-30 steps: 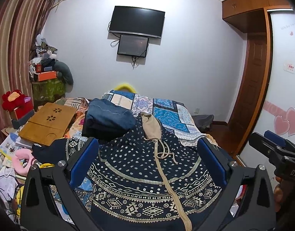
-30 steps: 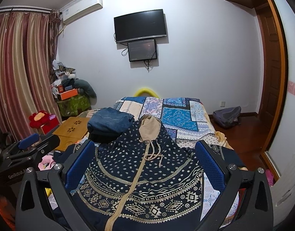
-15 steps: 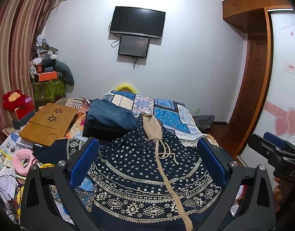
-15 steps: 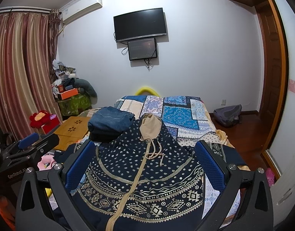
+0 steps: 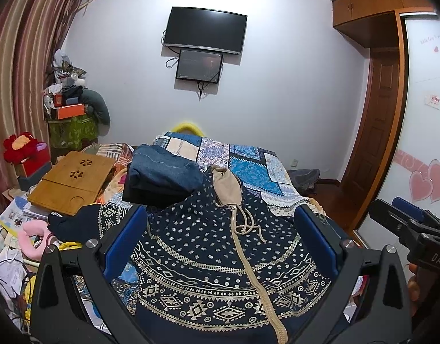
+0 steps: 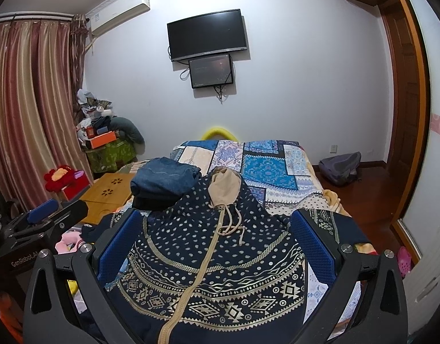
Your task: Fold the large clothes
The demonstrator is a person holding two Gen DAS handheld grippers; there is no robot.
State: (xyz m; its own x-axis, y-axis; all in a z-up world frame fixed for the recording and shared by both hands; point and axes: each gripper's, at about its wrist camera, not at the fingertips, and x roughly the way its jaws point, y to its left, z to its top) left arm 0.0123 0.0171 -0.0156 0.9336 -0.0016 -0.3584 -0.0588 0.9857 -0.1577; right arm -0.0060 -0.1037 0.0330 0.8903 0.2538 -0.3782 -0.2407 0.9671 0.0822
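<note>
A navy patterned hooded jacket (image 5: 220, 258) with a tan zipper, drawstring and hood lining lies spread flat on the bed, hood pointing away from me; it also shows in the right wrist view (image 6: 217, 258). My left gripper (image 5: 221, 240) is open and empty, held above the jacket. My right gripper (image 6: 217, 238) is open and empty, also above the jacket. The right gripper shows at the right edge of the left wrist view (image 5: 406, 229), and the left gripper at the left edge of the right wrist view (image 6: 45, 220).
A stack of folded jeans (image 5: 162, 175) sits on the bed beside the hood. The patchwork bedspread (image 5: 248, 163) lies beyond. A wooden lap tray (image 5: 70, 180) and clutter stand at the left. A grey backpack (image 6: 340, 167) lies on the floor near the door.
Both grippers have drifted very slightly; the jacket and everything else stay where they were.
</note>
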